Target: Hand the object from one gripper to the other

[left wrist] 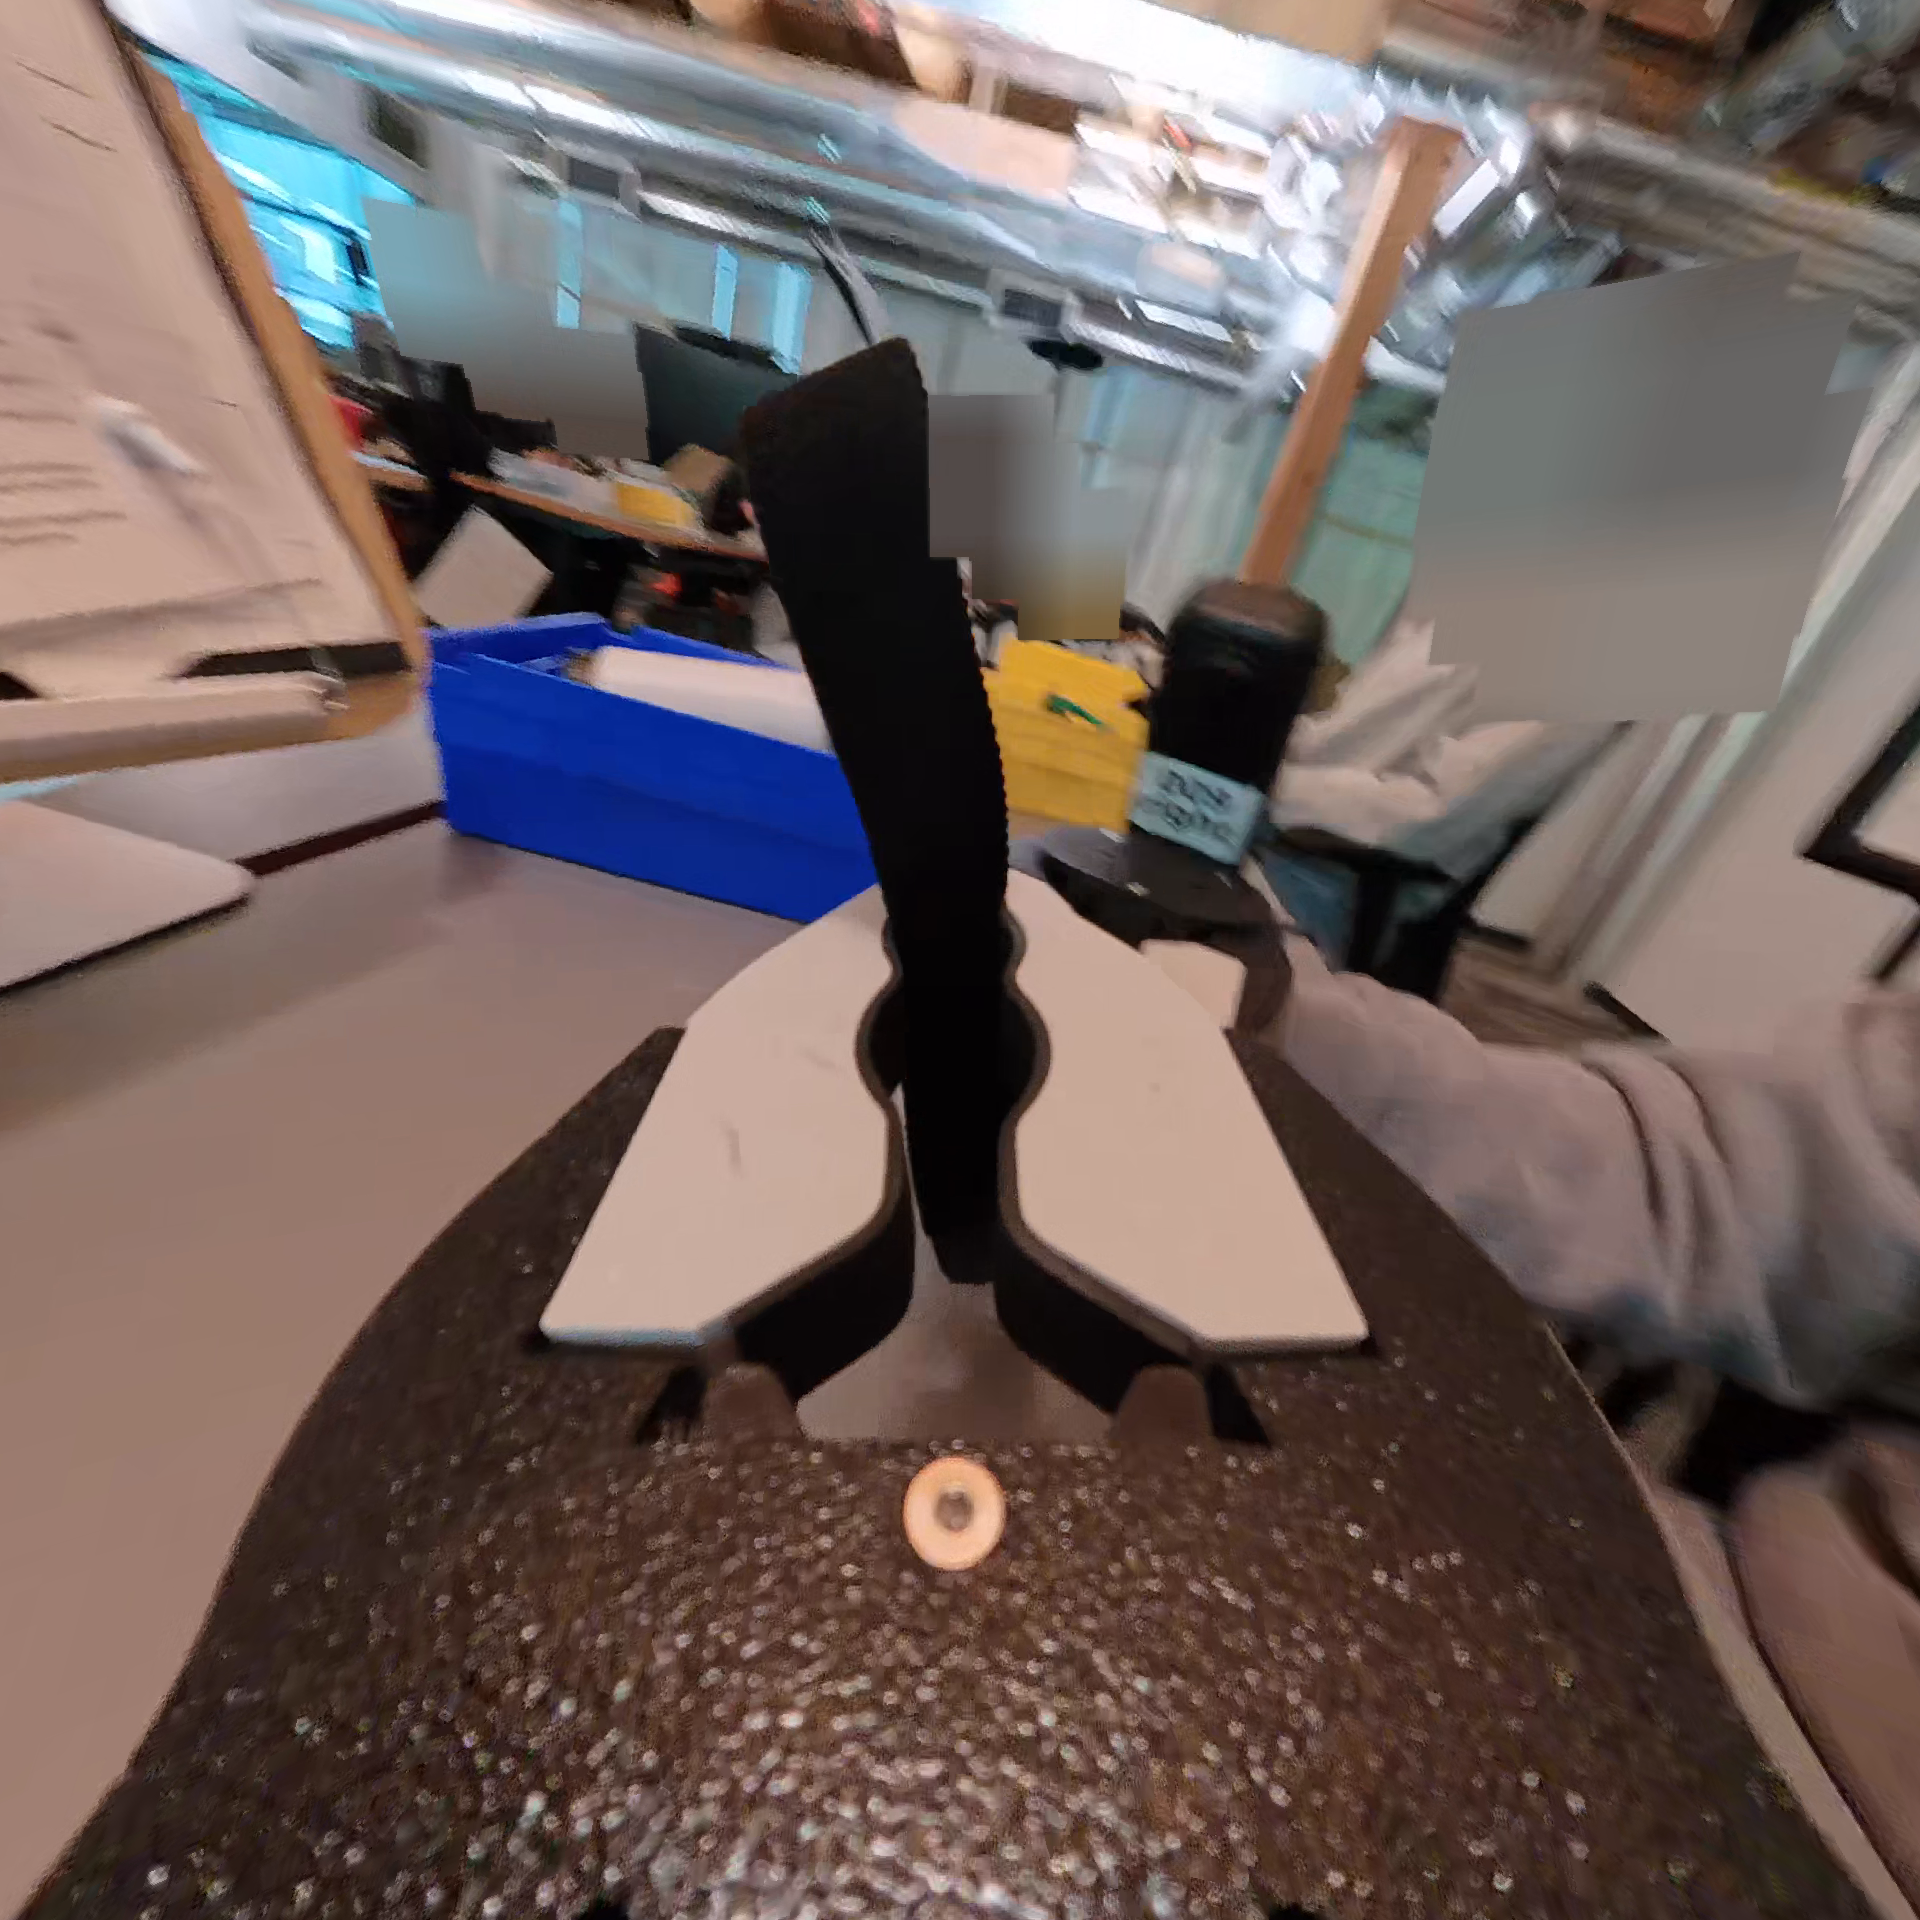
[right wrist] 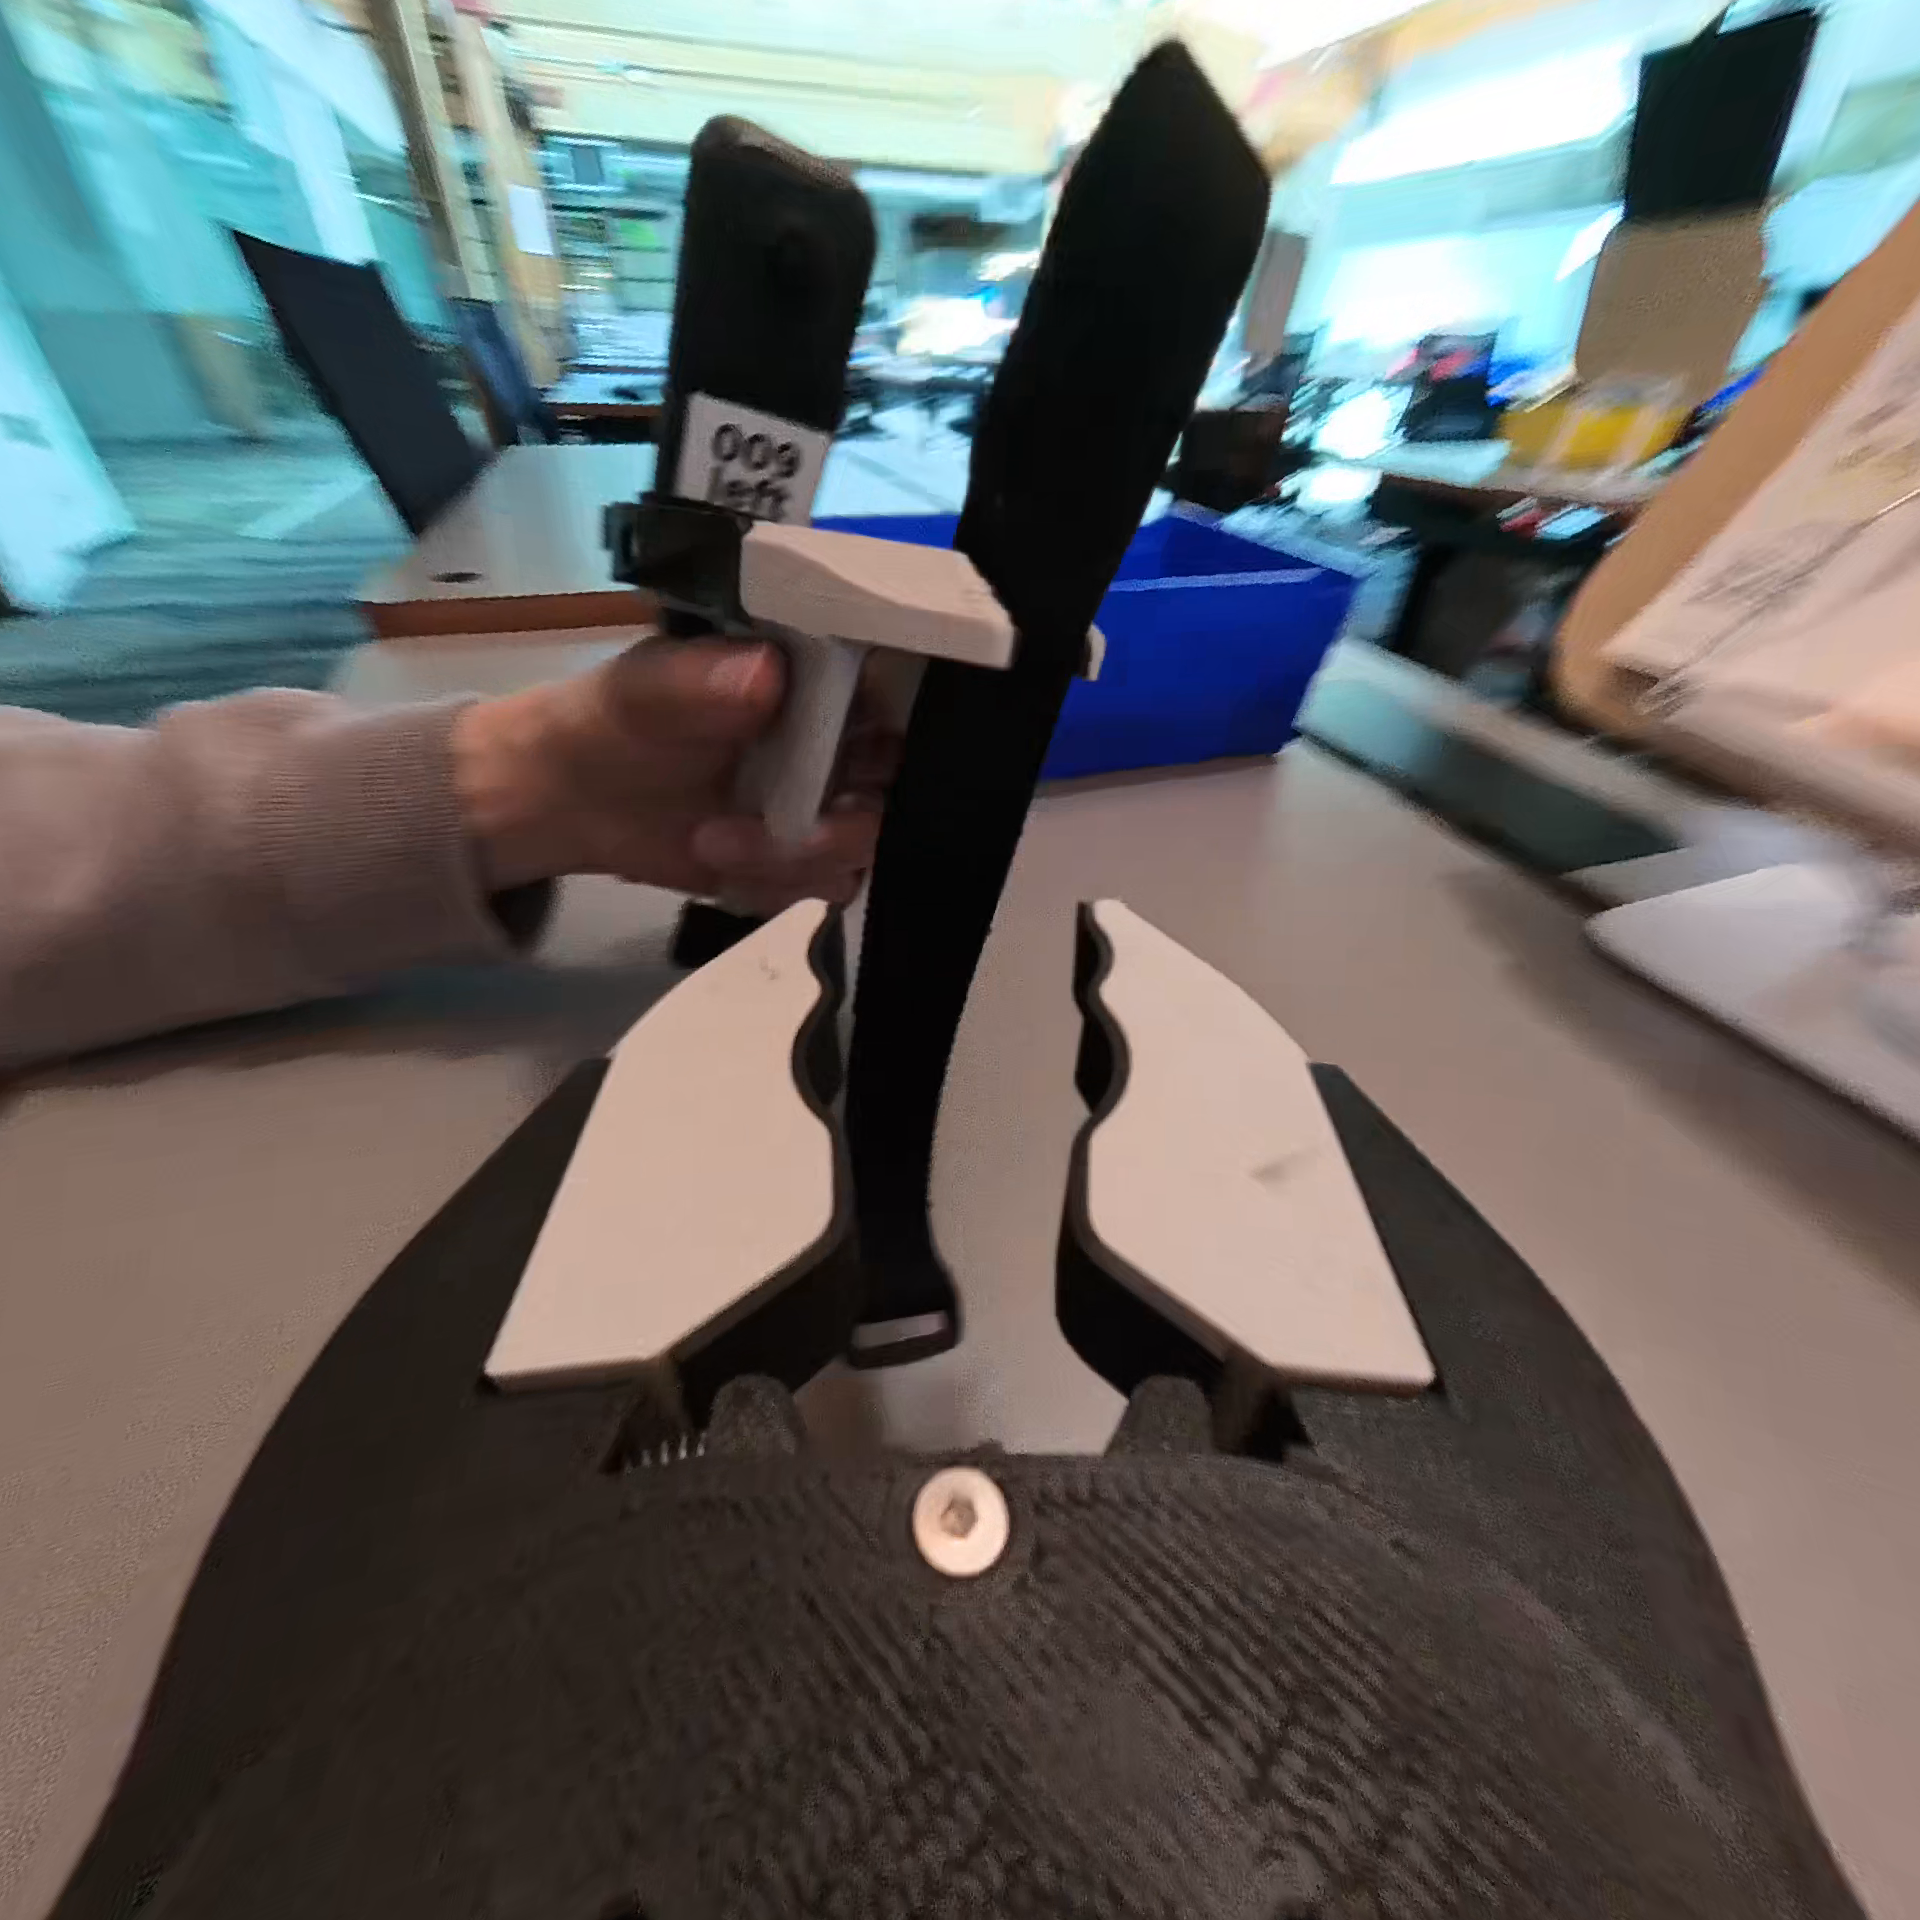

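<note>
Cluttered workshop, grey tabletop (right wrist: 1351,1039) underfoot; blue bin (left wrist: 644,769) at the far side, cardboard box (left wrist: 156,416) to the left in the left wrist view.

Left gripper (left wrist: 951,1039): jaws drawn in tight on a black strap (left wrist: 883,644), pinching it low down, with most of its length standing up and away from the fingers. Right wrist view confirms this from the other side: the left gripper (right wrist: 1039,644) clamps the strap (right wrist: 1039,520) about midway, a hand (right wrist: 644,779) on its handle.

Right gripper (right wrist: 956,1039): jaws spread wide, nothing held. The strap's lower end, with a small buckle-like loop (right wrist: 902,1340), hangs between its fingers, close against the left finger (right wrist: 707,1143) and clear of the right one.

Handling, by judgement: light, thin, textured webbing, not slippery. It bows along its length, so semi-limp; the free ends will sway. Not fragile. Best hold for the right gripper looks to be the flat band just above the loop, across its width, below the left gripper's pinch. Closing on the loop itself risks a skewed, loose grip.

Yellow bin (left wrist: 1060,727) farther back.
</note>
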`<state>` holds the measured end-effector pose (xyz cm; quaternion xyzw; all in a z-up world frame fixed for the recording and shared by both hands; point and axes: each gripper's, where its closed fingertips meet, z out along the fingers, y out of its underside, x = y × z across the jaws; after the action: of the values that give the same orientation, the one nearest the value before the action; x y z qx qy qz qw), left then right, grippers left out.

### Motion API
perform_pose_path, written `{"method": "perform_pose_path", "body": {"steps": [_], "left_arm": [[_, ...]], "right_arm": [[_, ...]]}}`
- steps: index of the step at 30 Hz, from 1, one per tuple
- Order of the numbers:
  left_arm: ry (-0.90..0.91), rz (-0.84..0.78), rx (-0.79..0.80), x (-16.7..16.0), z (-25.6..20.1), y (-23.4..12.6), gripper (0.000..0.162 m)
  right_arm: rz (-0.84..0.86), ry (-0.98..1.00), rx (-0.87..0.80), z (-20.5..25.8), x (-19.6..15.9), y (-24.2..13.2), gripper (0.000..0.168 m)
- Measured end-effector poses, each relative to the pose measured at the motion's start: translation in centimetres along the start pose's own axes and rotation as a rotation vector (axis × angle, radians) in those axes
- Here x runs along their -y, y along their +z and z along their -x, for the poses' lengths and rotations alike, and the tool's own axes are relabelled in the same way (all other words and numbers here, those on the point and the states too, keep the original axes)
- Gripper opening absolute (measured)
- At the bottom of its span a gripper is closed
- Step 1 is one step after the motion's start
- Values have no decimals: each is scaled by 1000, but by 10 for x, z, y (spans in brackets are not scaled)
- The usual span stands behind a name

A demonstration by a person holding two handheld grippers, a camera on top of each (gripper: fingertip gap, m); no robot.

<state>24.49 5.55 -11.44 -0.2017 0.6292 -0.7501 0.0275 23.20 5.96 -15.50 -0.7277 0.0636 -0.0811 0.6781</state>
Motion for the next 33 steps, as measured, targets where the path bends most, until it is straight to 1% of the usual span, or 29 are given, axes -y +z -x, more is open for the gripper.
{"method": "perform_pose_path", "body": {"steps": [3, 4, 6, 8, 9, 11, 12, 14, 16, 17, 19, 20, 21, 22, 24, 25, 26, 27, 29, 30, 32, 33], "left_arm": [[-56, -98, 189, 13, 26, -7, 11], [-73, -128, 213, 16, 30, -9, 11], [-121, -180, 231, 20, 33, -12, 11], [-159, -221, 237, 23, 34, -12, 11], [-174, -227, 225, 23, 33, -11, 11], [-200, -233, 201, 22, 31, -9, 11], [-207, -240, 194, 23, 30, -9, 11], [-210, -222, 179, 21, 29, -8, 13], [-182, -190, 198, 19, 33, -9, 21], [-138, -155, 236, 17, 37, -11, 29], [51, -4, 399, 8, 53, -17, 68], [199, 89, 501, 4, 61, -22, 81], [370, 166, 590, 4, 66, -26, 88], [549, 220, 664, 7, 67, -30, 91], [877, 313, 758, 10, 63, -30, 91], [1001, 358, 794, 9, 62, -29, 91], [1082, 401, 806, 5, 62, -26, 91], [1121, 436, 782, -3, 60, -20, 89], [1147, 461, 682, -20, 49, -4, 83], [1167, 459, 640, -26, 42, 2, 75], [1219, 469, 610, -31, 34, 11, 57], [1235, 487, 603, -34, 32, 13, 52]], "right_arm": [[-15, -217, -199, -15, 9, -2, 53], [8, -283, -240, -17, 8, -1, 55], [61, -380, -266, -16, 0, 3, 56], [114, -447, -269, -14, -9, 9, 53], [135, -475, -278, -14, -12, 10, 48], [156, -536, -338, -20, -13, 9, 8], [158, -551, -358, -23, -11, 7, 4], [172, -521, -355, -26, -11, 4, 4], [150, -453, -374, -33, -7, -1, 4], [144, -411, -382, -37, -6, -5, 4], [141, -345, -404, -47, -3, -14, 4], [158, -341, -422, -52, -4, -18, 4], [197, -354, -446, -57, -7, -22, 4], [228, -386, -494, -64, -8, -27, 4], [288, -466, -585, -73, -9, -34, 4], [326, -495, -636, -79, -10, -38, 4], [346, -532, -669, -81, -9, -40, 4], [357, -570, -689, -82, -8, -41, 4], [369, -642, -686, -78, -6, -38, 4], [376, -668, -682, -75, -6, -35, 4], [378, -732, -676, -68, -2, -30, 4], [379, -756, -675, -65, -1, -29, 4]]}}
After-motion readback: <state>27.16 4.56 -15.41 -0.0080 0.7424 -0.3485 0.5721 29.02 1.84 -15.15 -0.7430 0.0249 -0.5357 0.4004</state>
